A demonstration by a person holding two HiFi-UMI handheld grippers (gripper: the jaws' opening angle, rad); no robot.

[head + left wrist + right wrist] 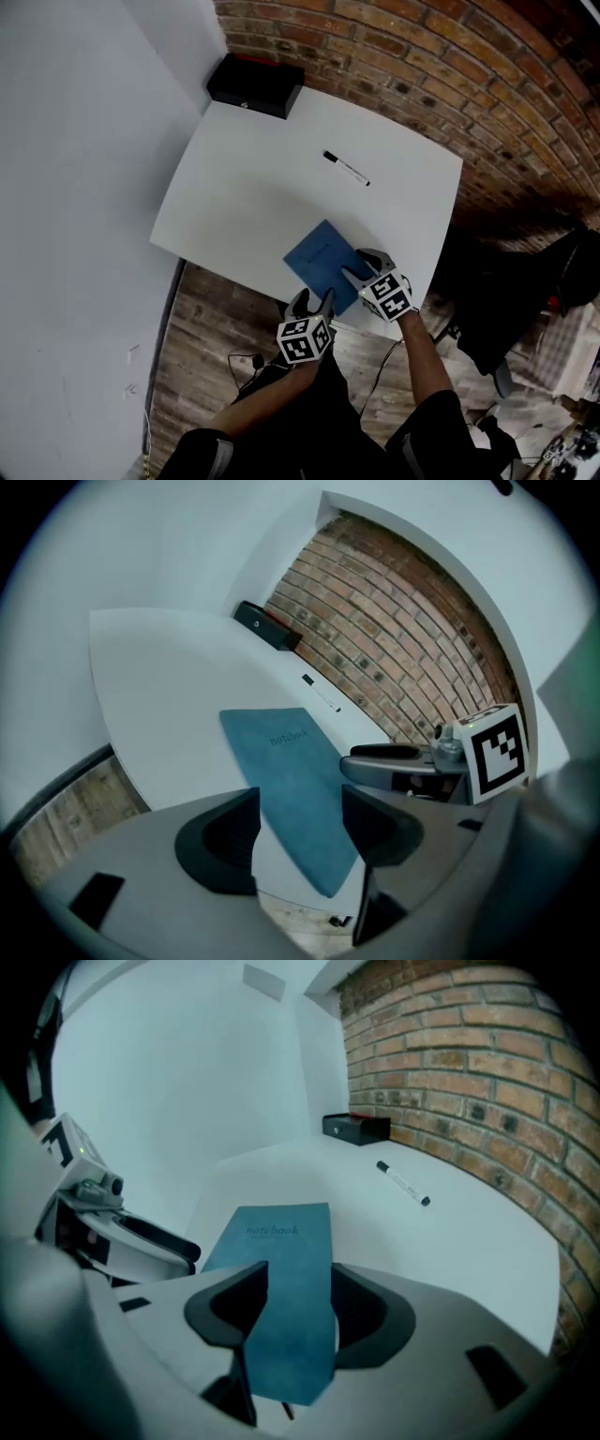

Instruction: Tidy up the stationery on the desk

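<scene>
The blue notebook (322, 261) lies at the table (253, 187)'s near edge, its long axis running roughly away from both grippers. The left gripper (314, 302) is at its near corner and the right gripper (360, 270) at its right side. Both have their fingers spread wide, gripping nothing. The left gripper view shows that corner overhanging the edge, which the head view hides.

We are looking at a blue notebook (323, 265) lying closed and flat at the near edge of the white desk (253, 178), turned at an angle, its cover word "notebook" facing up and its nearest corner reaching just past the edge. We are seeing a white marker (346, 169) with a black cap lying on its side farther off, well apart from the notebook. A black box (255, 84) is sitting at the desk's far left corner.
</scene>
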